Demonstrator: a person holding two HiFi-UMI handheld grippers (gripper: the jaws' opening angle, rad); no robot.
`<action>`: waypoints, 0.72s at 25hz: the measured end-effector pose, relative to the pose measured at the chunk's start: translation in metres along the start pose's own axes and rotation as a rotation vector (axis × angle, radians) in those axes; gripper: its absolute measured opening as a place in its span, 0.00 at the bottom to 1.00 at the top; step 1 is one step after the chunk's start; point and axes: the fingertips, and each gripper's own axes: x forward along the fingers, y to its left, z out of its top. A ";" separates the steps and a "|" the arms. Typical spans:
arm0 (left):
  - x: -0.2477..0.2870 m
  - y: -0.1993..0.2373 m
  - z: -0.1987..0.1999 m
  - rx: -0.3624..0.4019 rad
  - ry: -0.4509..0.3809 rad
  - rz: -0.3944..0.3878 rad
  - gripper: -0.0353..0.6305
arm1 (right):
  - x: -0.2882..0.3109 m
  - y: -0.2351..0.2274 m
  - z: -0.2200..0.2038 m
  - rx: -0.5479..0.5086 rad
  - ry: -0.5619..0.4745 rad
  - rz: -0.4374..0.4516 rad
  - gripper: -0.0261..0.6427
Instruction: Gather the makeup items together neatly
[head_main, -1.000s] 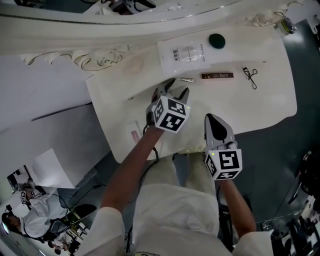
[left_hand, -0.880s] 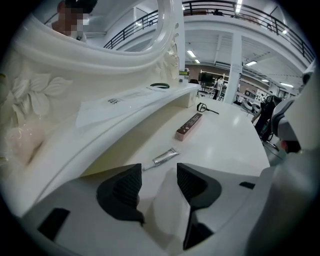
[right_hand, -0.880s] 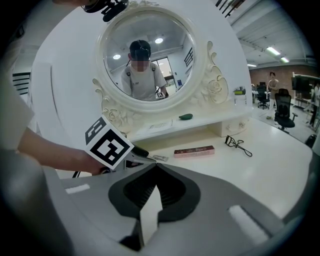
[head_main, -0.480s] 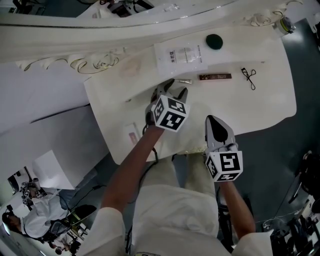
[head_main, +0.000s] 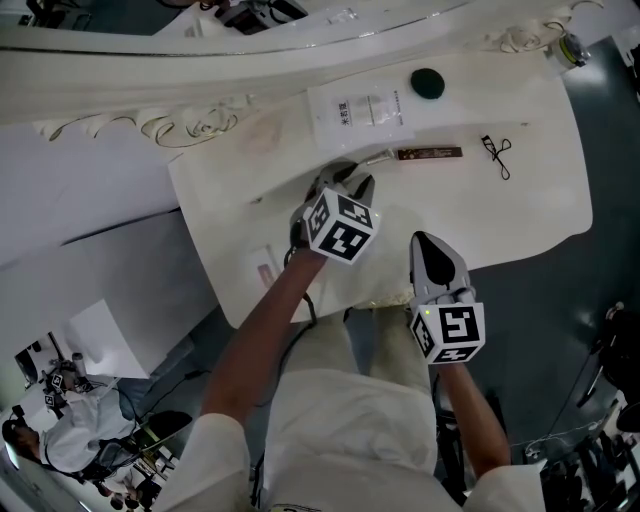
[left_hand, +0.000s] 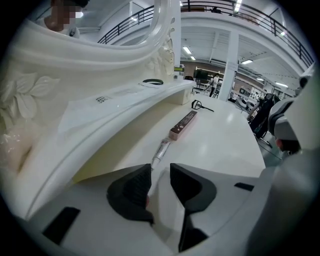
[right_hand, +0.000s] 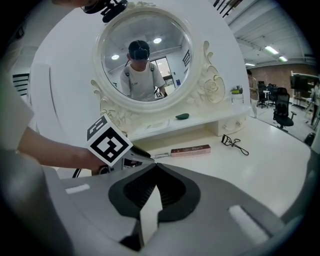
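Your right hand-held gripper (right_hand: 155, 169) is closed tight with nothing in it, over the near edge of the desk (head_main: 520, 215). On the left hand-held gripper (left_hand: 160, 169) the jaws have just been closing. They now stand at a narrow gap, with the near end of the small silver tube (left_hand: 161, 149) at their mouth, not pinched. In line beyond it lie the brown stick (left_hand: 183, 125) and then the eyelash curler (left_hand: 200, 105). The sachet (head_main: 362, 110) and green compact (head_main: 428, 82) sit on the raised shelf (head_main: 480, 80) behind.

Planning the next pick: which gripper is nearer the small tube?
Left. The left gripper is at the near end of the tube; its jaws have just been closing with that end at their mouth. The right gripper sits shut, back at the table edge.
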 end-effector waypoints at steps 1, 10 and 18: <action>-0.001 -0.001 0.001 0.003 -0.005 0.002 0.23 | 0.000 0.000 0.000 0.001 -0.002 0.000 0.04; 0.002 -0.002 0.011 -0.012 -0.029 -0.012 0.24 | -0.003 -0.005 -0.001 0.005 -0.001 -0.007 0.04; 0.008 -0.004 0.020 0.004 -0.020 -0.010 0.24 | -0.005 -0.011 0.000 0.008 -0.002 -0.012 0.04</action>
